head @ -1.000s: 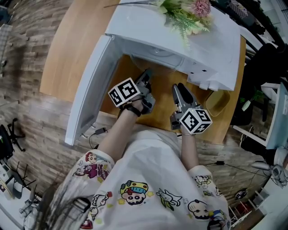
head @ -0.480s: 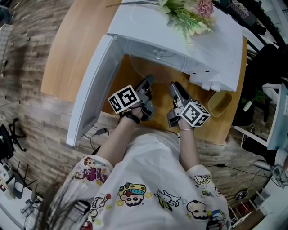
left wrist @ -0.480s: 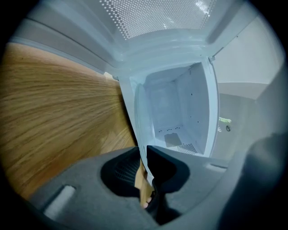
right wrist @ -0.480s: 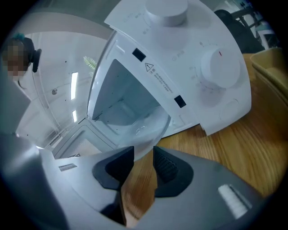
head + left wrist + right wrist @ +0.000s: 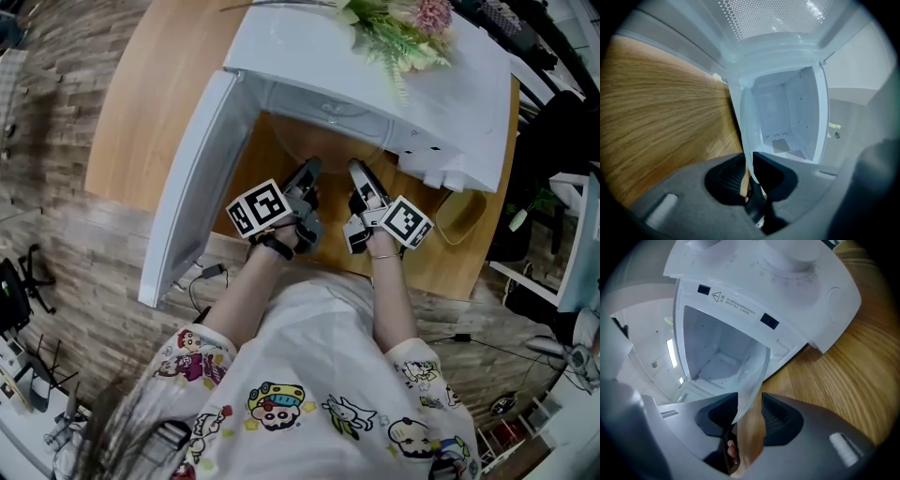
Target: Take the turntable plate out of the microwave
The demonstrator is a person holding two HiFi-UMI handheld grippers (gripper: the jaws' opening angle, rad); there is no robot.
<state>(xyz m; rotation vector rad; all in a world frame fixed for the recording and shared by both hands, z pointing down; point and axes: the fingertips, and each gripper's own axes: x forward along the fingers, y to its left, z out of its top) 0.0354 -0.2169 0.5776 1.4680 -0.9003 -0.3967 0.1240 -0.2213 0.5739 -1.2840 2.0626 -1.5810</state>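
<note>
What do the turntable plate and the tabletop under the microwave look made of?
The turntable plate is likely clear glass, smooth and glossy: the wood grain behind shows straight through it, and its rim catches the light. The tabletop is wood or a wood-look laminate, light brown and matte with streaky grain; which of the two cannot be told.

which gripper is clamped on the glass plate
The left gripper: its pads pinch the glass plate. The right gripper is opening, with the rim loose between its jaws.

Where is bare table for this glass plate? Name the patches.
Bare wood lies left of the open door. Before the microwave it is crowded: left hand-held gripper clamping the plate, right hand-held gripper with jaws opening around it, yellow object at right.
</note>
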